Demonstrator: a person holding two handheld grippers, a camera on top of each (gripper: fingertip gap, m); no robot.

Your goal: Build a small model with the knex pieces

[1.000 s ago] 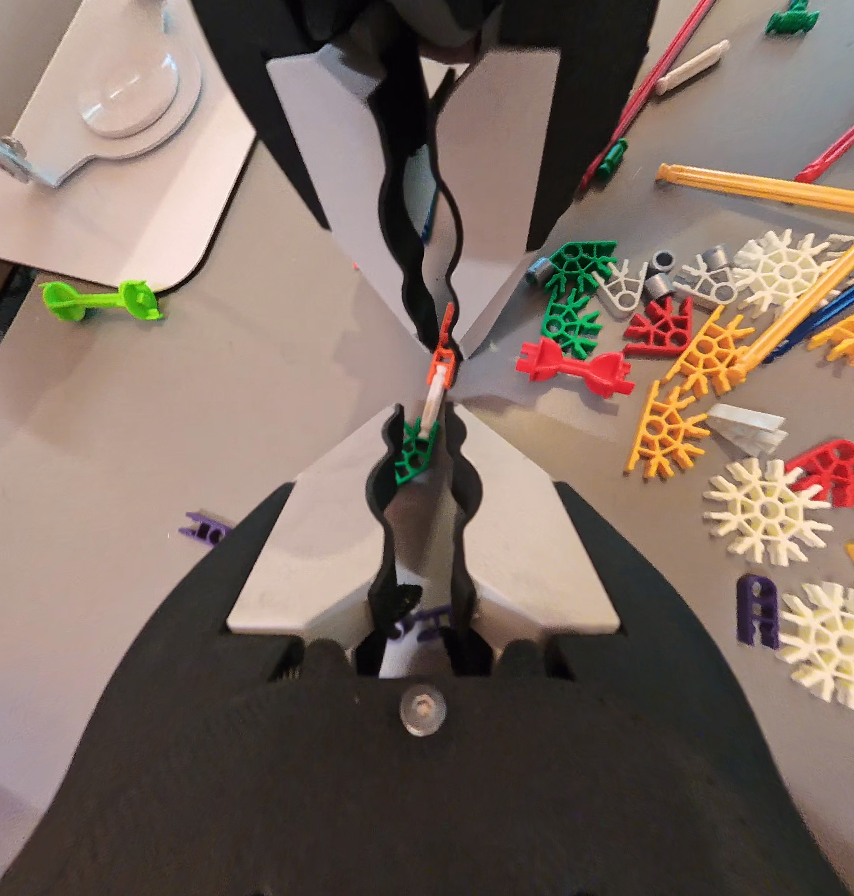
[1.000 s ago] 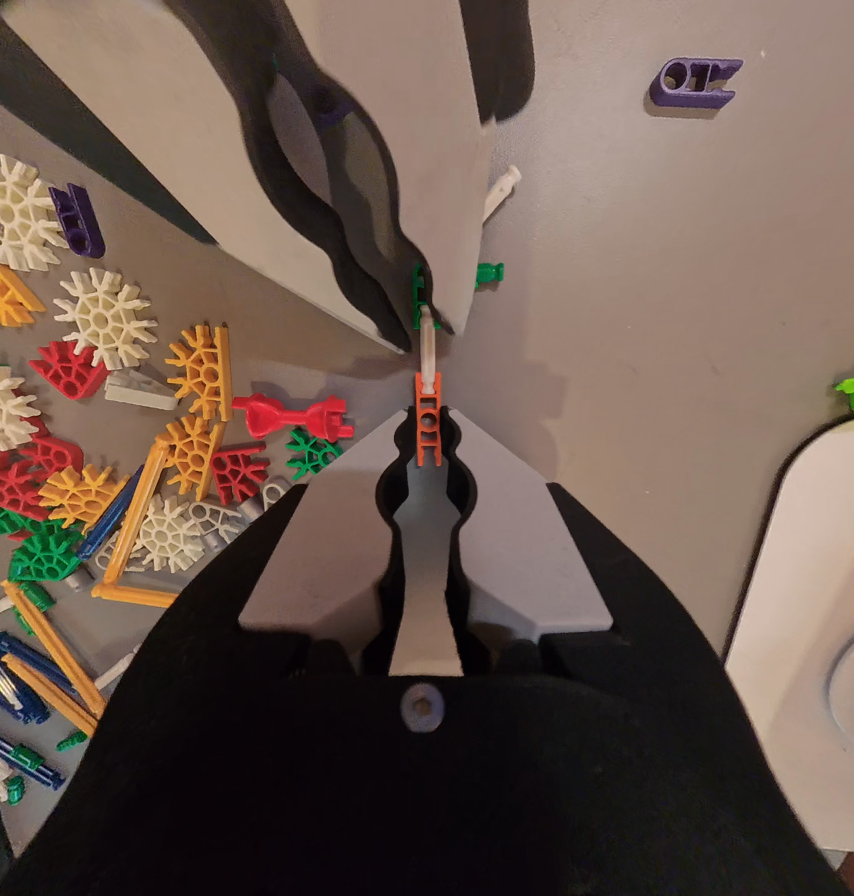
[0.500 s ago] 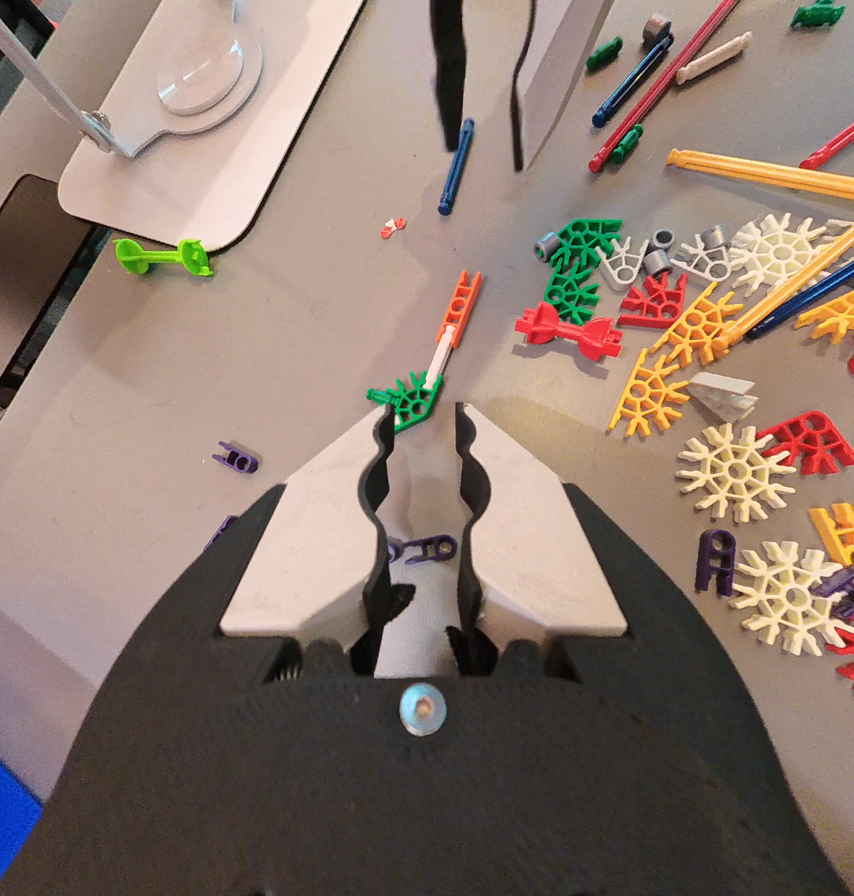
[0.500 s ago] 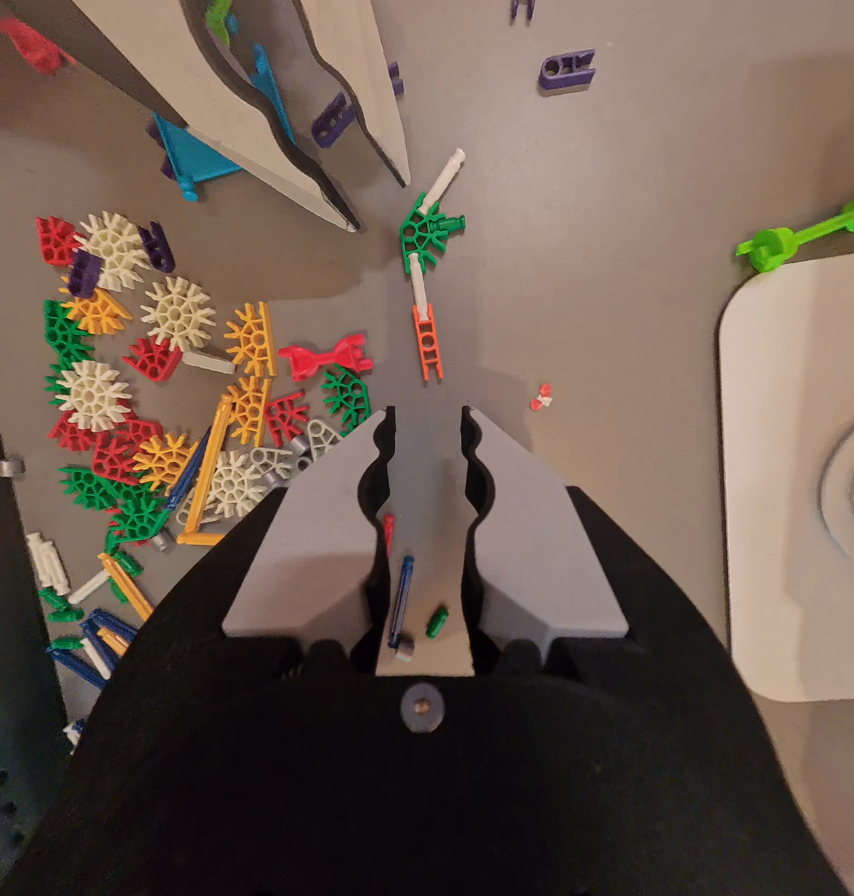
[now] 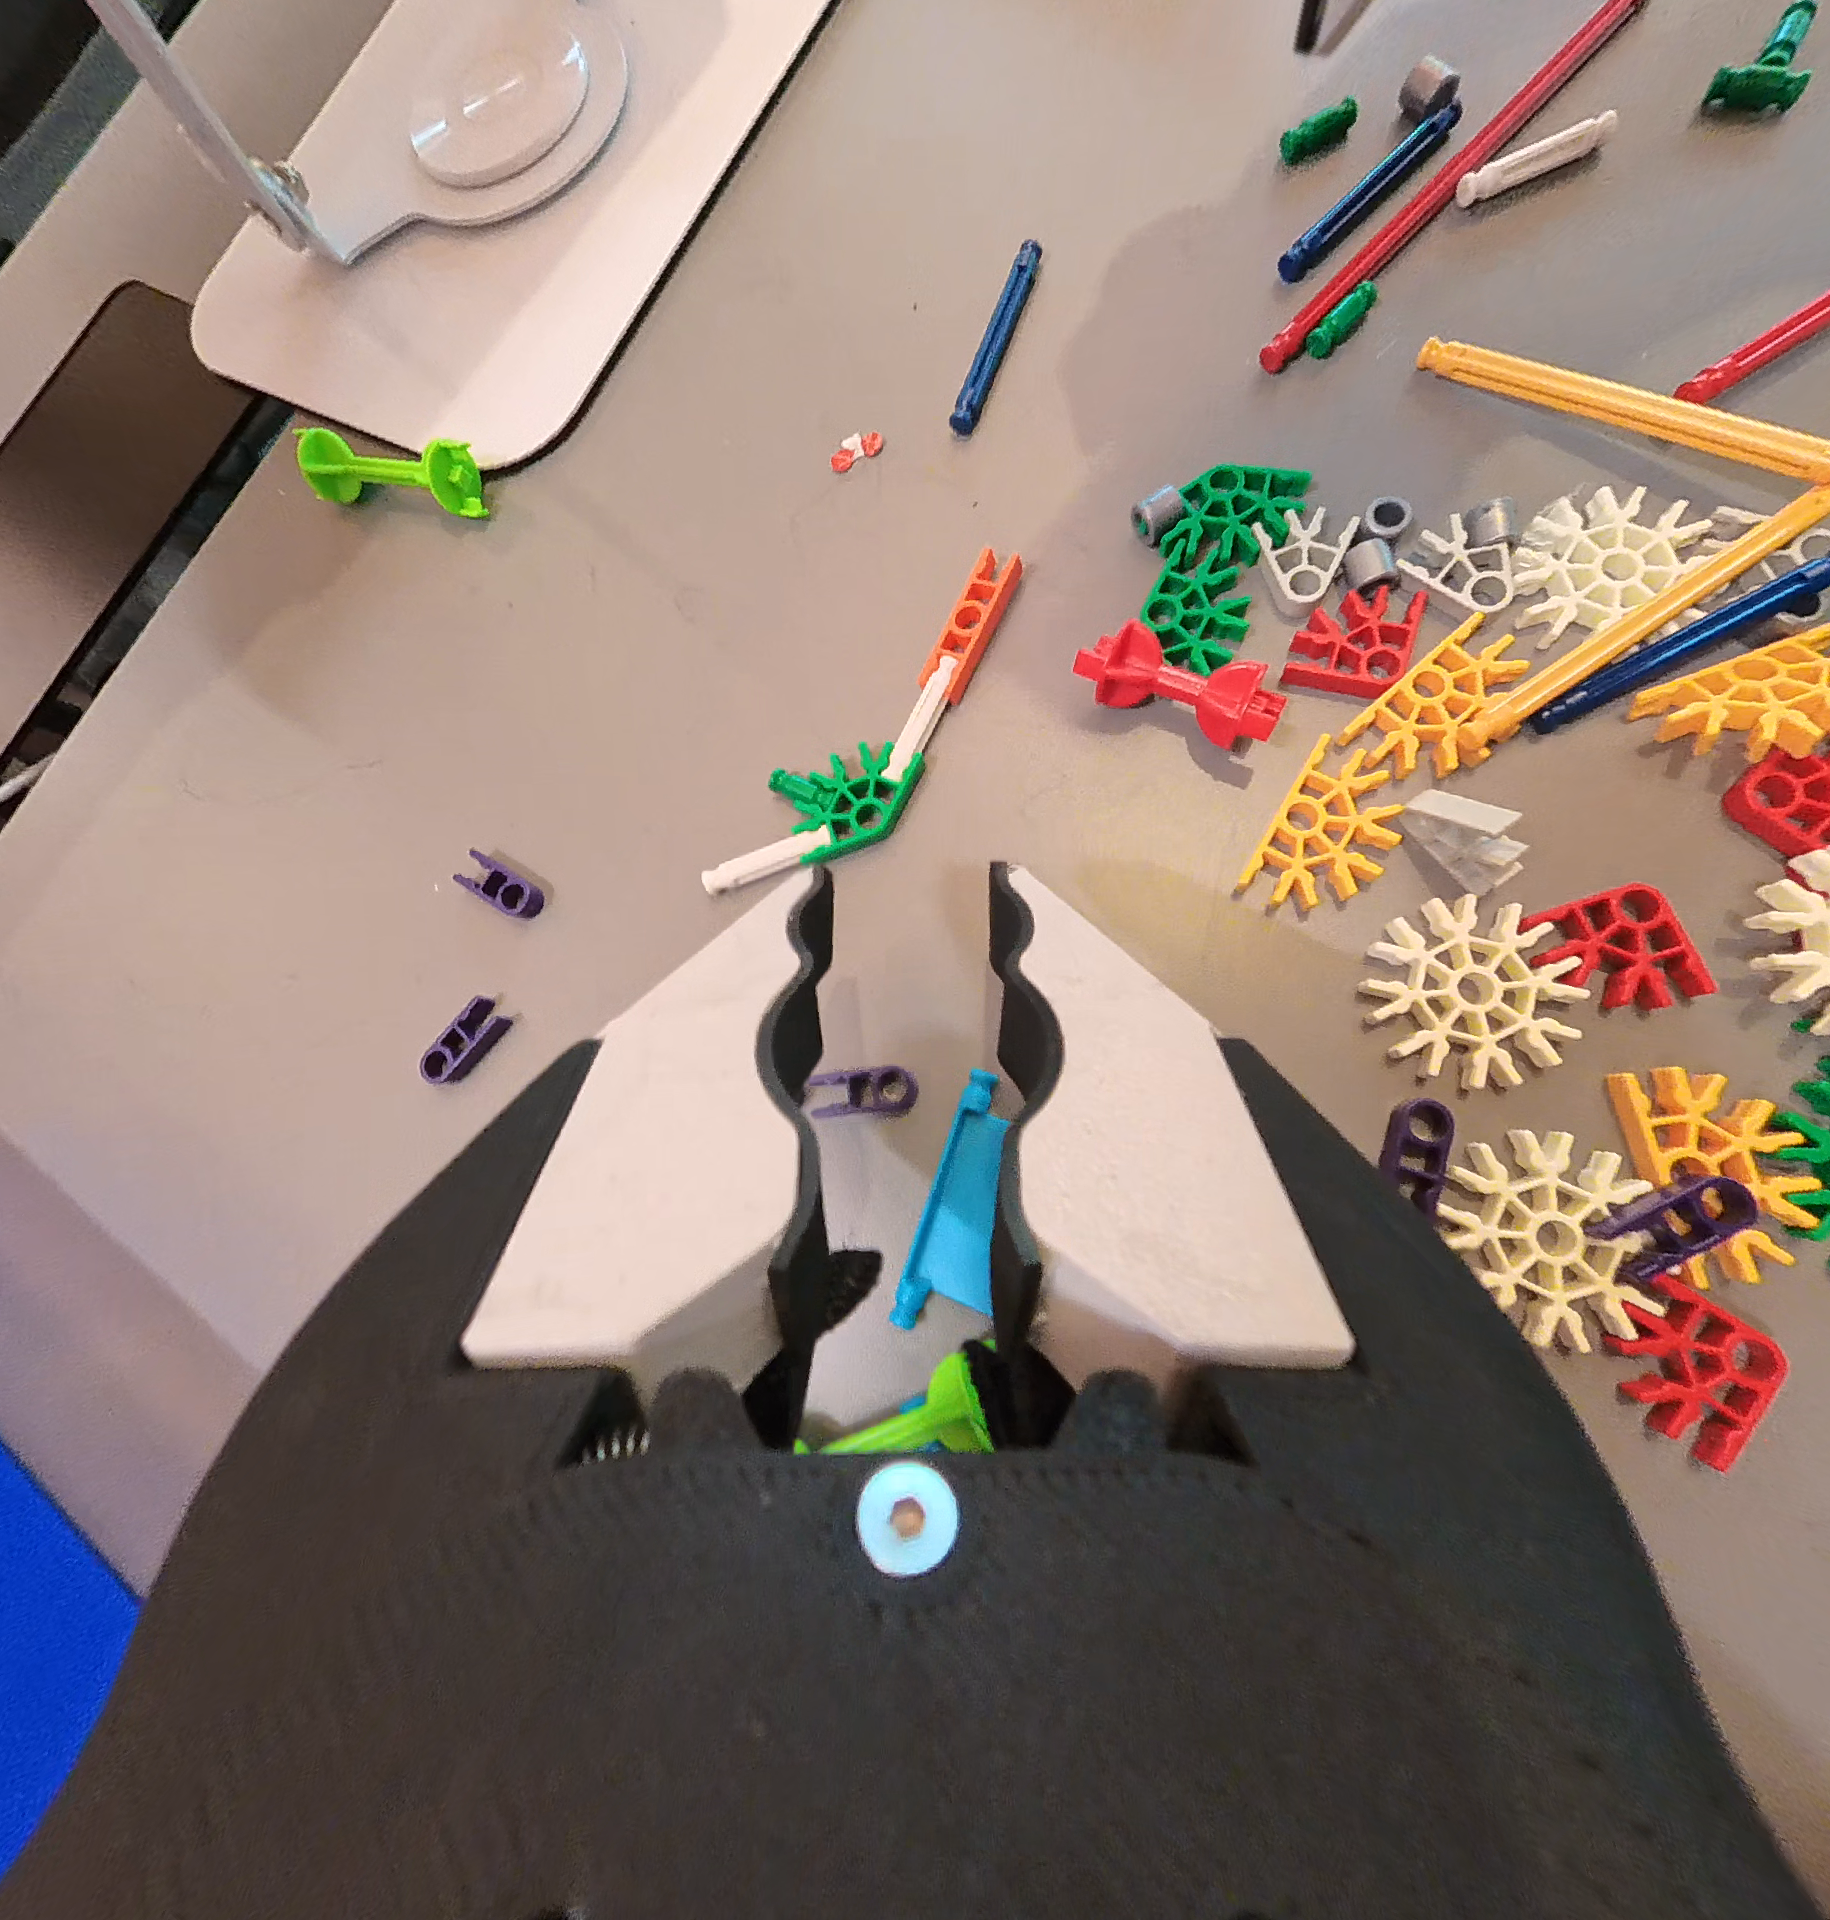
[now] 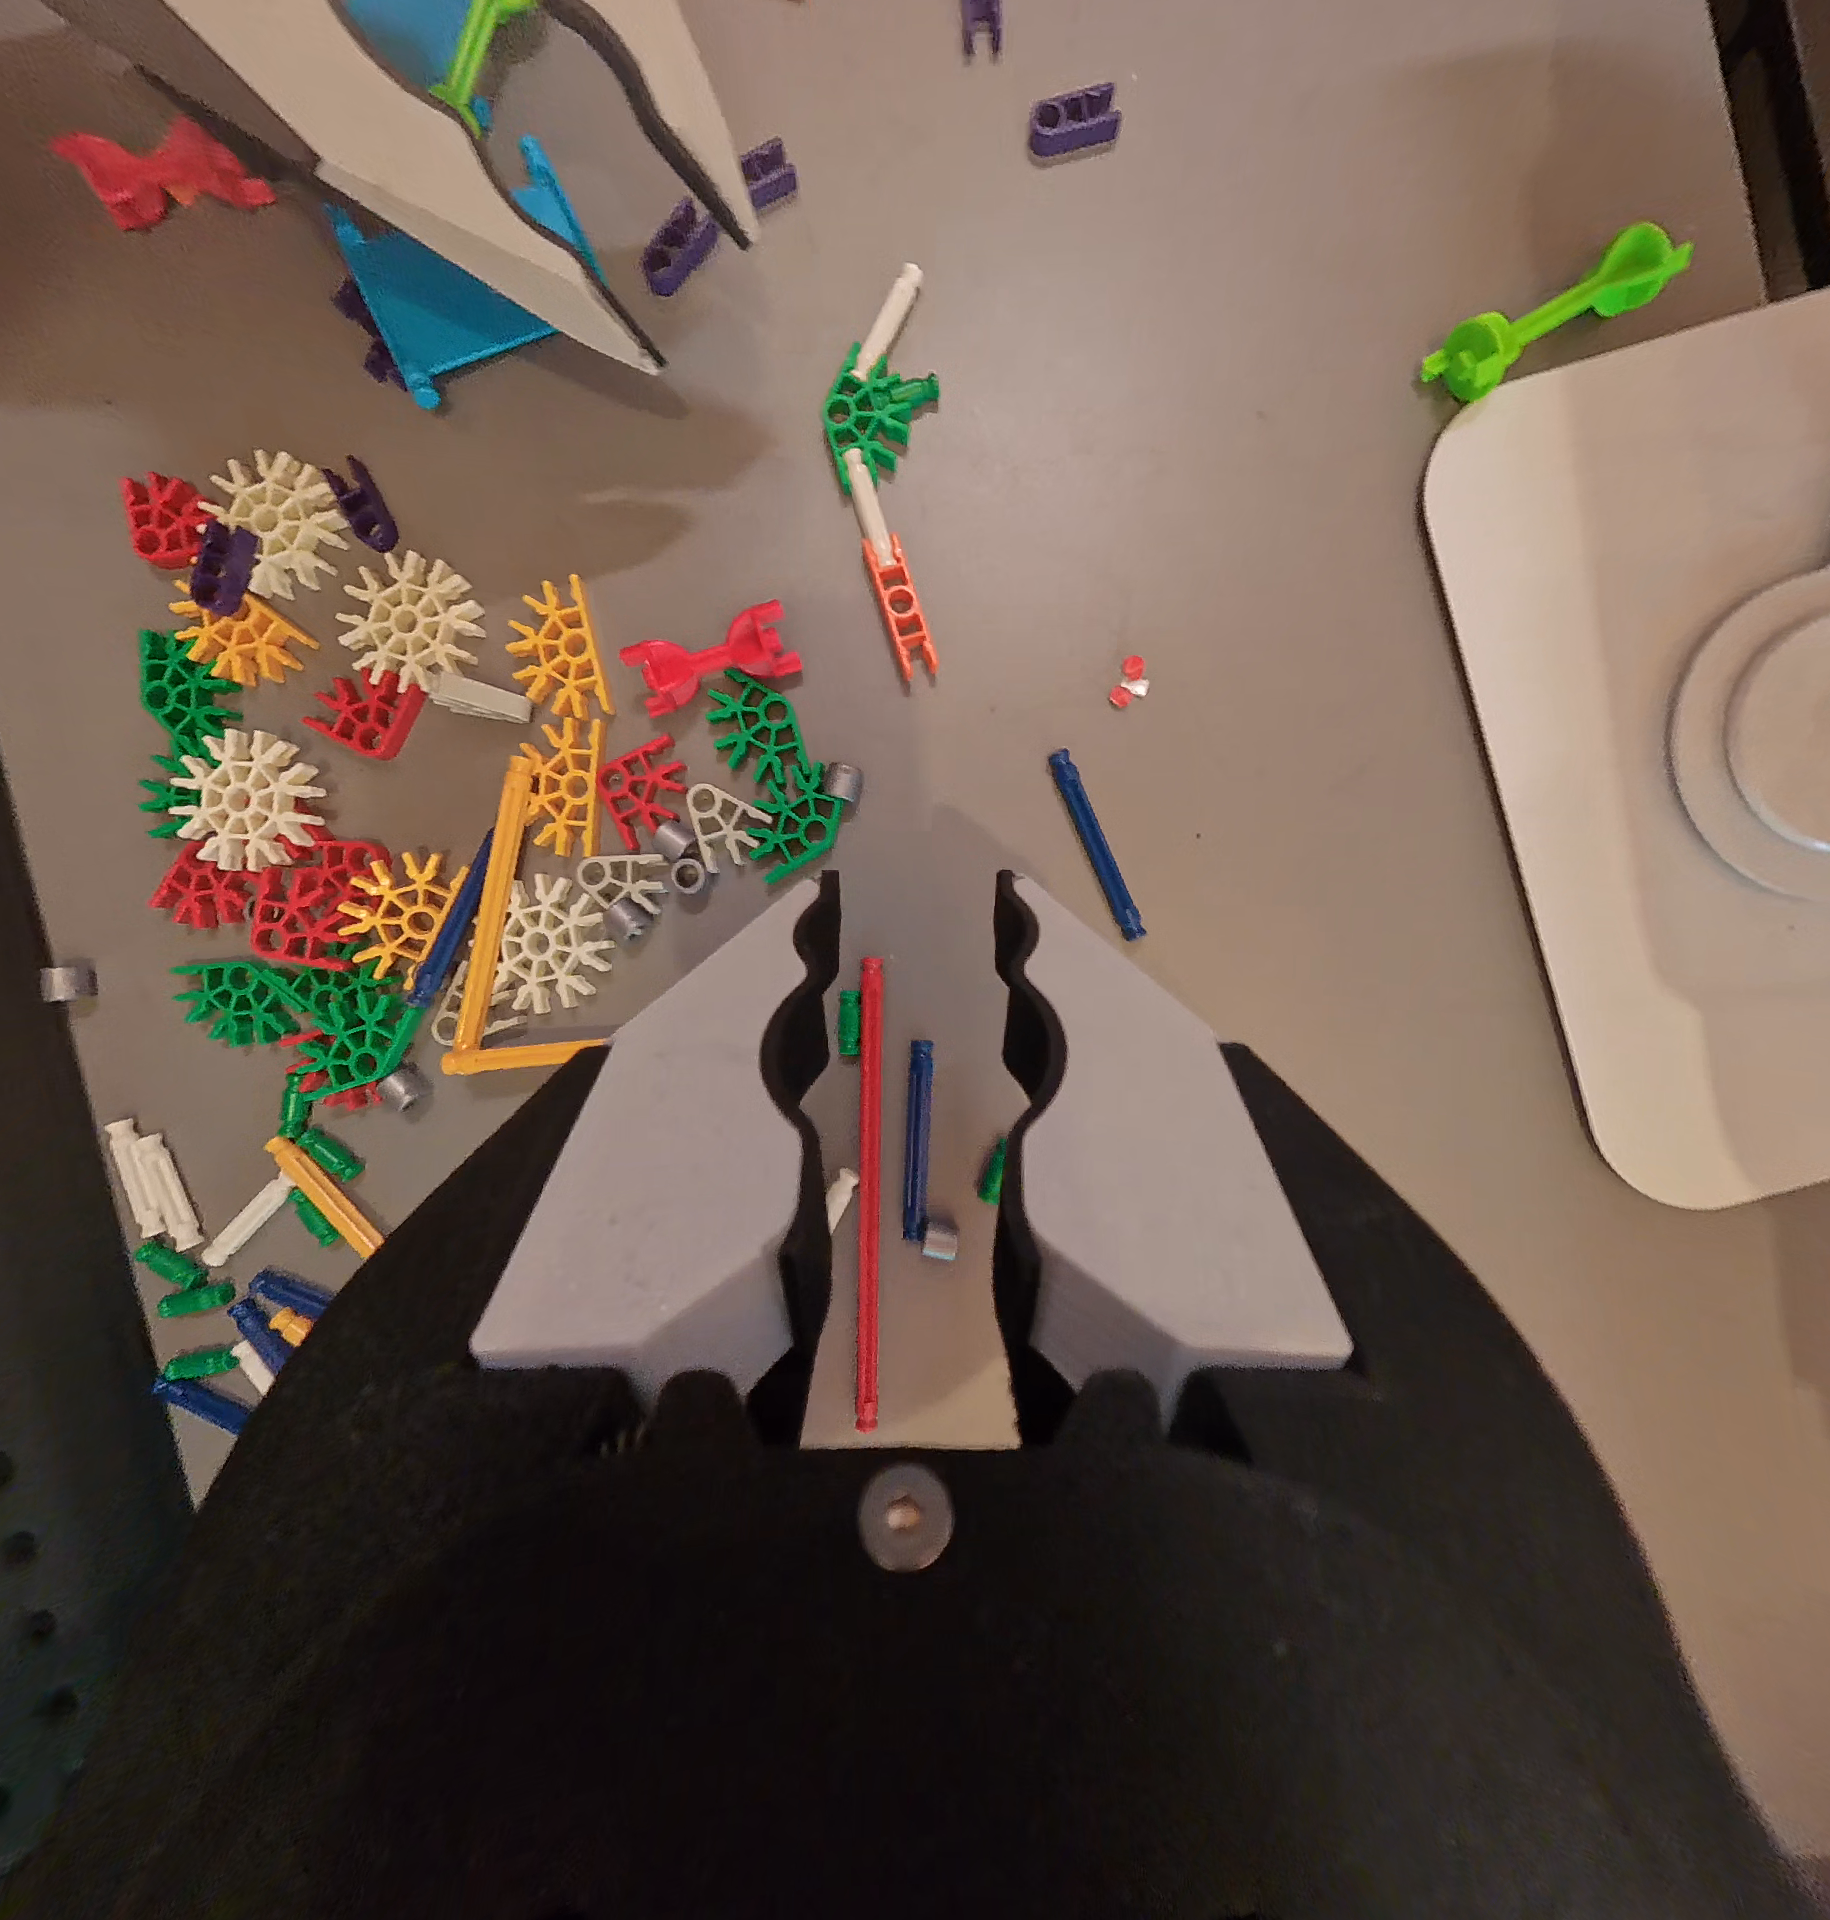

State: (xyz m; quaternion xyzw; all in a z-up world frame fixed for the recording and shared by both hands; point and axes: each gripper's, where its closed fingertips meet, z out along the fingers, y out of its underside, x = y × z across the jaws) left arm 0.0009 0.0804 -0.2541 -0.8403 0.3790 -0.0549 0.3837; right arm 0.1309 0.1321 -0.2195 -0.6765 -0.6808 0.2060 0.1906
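- The small joined assembly (image 5: 869, 743) lies flat on the grey desk (image 5: 475, 727), held by neither gripper; its chain runs from a white rod (image 5: 750, 864) through a green fan-shaped connector (image 5: 854, 805) and a second white rod (image 5: 916, 727) to an orange ladder-like clip (image 5: 973, 623); in the left wrist view the orange end points away from the camera and slightly right, and the chain bends at the green piece.
- The left gripper (image 5: 911, 883) hangs just short of the green connector, fingers apart and empty; a light-blue plastic panel (image 5: 952, 1195) and a purple clip (image 5: 864, 1091) lie on the desk beneath the gap.
- The right gripper (image 6: 916, 883) has its fingers spread, nothing between them; a long red rod (image 6: 869, 1195) and a short blue rod (image 6: 919, 1138) lie below it; the orange clip (image 6: 898, 608) points toward it, well apart.
- A second ago both grippers were clamped on the assembly, left on green, right on orange; both have since let go and drawn back.
- A heap of mixed coloured connectors (image 6: 371, 779) lies beside the assembly.
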